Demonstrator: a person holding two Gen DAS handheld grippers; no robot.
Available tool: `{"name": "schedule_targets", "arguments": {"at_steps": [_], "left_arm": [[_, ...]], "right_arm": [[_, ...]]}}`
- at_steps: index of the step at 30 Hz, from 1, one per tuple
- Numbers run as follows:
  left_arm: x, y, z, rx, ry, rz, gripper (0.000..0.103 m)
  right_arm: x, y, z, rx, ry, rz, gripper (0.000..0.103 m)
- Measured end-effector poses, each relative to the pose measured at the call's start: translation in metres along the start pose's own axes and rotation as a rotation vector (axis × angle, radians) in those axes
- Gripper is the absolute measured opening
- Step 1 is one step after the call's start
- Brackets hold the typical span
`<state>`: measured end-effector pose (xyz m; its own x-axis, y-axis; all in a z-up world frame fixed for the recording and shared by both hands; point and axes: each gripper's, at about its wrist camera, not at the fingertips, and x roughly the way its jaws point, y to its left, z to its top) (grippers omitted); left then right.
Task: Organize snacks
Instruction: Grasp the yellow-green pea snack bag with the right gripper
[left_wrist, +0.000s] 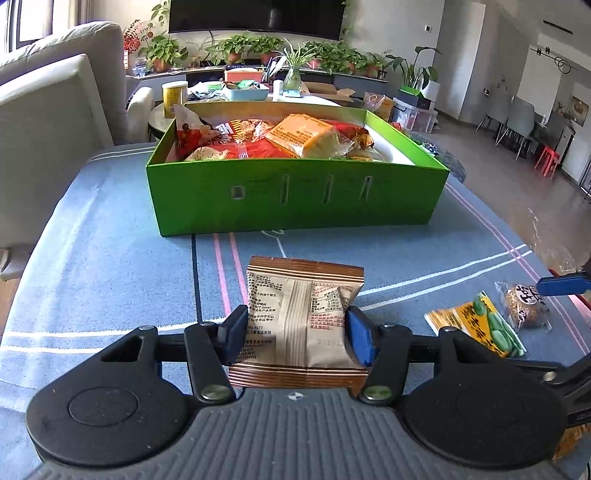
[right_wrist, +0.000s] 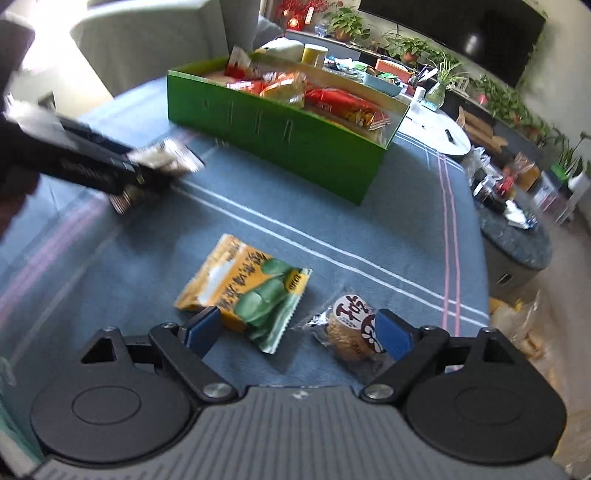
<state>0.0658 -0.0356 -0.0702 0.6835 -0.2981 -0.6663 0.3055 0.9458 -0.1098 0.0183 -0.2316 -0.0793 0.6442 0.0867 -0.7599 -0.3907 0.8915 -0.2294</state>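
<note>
From my left wrist view, the left gripper (left_wrist: 297, 332) has its blue pads clamped on one brown snack packet (left_wrist: 303, 317), long axis pointing away toward the green box (left_wrist: 295, 199) of snacks.

My right wrist view alone shows the right gripper (right_wrist: 297, 332) spread wide over two packets: a yellow-green packet (right_wrist: 247, 291) lying diagonal and a round cookie packet (right_wrist: 351, 332).

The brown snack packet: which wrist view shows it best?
The left wrist view. The brown snack packet fills the centre, sharp, between the left gripper pads. The right wrist view shows it only small and blurred, at the far left.
</note>
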Motion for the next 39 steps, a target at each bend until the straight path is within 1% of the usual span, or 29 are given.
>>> {"name": "schedule_targets", "arguments": {"at_steps": [3, 4, 6, 10, 14, 17, 22, 24, 27, 29, 31, 36, 39], "left_arm": [[-0.003, -0.002, 0.001, 0.008, -0.009, -0.004, 0.054], [-0.004, -0.003, 0.001, 0.011, -0.012, -0.007, 0.054], [-0.007, -0.003, 0.001, 0.013, -0.017, -0.010, 0.054], [-0.010, -0.001, 0.001, 0.006, -0.026, -0.010, 0.054], [-0.012, 0.000, 0.001, 0.001, -0.031, -0.011, 0.054], [-0.011, 0.001, 0.001, -0.003, -0.033, -0.012, 0.054], [-0.013, 0.001, 0.001, -0.008, -0.036, -0.014, 0.054], [-0.013, 0.001, 0.001, -0.010, -0.037, -0.015, 0.054], [-0.014, 0.001, 0.000, -0.014, -0.037, -0.021, 0.054], [-0.014, 0.000, 0.000, -0.014, -0.037, -0.020, 0.054], [-0.015, 0.000, 0.000, -0.014, -0.036, -0.019, 0.054], [-0.015, 0.000, -0.001, -0.018, -0.037, -0.018, 0.054], [-0.014, 0.000, -0.001, -0.022, -0.038, -0.016, 0.054]], "right_arm": [[0.010, 0.007, 0.003, -0.035, 0.004, -0.027, 0.094], [0.012, 0.009, 0.004, -0.044, -0.009, -0.036, 0.097], [0.017, 0.010, 0.008, -0.045, -0.025, -0.040, 0.098], [0.027, 0.006, 0.018, 0.005, -0.042, -0.025, 0.098], [0.032, -0.002, 0.024, 0.107, -0.030, -0.023, 0.098], [0.030, -0.008, 0.021, 0.176, -0.035, 0.015, 0.098], [0.019, -0.029, 0.017, 0.300, -0.103, 0.128, 0.098], [0.020, -0.029, 0.020, 0.287, -0.108, 0.143, 0.098], [0.024, -0.022, 0.020, 0.243, -0.086, 0.155, 0.099], [0.027, -0.019, 0.022, 0.243, -0.072, 0.173, 0.100], [0.030, -0.017, 0.024, 0.246, -0.061, 0.173, 0.100], [0.039, -0.012, 0.029, 0.272, -0.030, 0.153, 0.100], [0.036, -0.006, 0.028, 0.244, -0.040, 0.104, 0.099]]}}
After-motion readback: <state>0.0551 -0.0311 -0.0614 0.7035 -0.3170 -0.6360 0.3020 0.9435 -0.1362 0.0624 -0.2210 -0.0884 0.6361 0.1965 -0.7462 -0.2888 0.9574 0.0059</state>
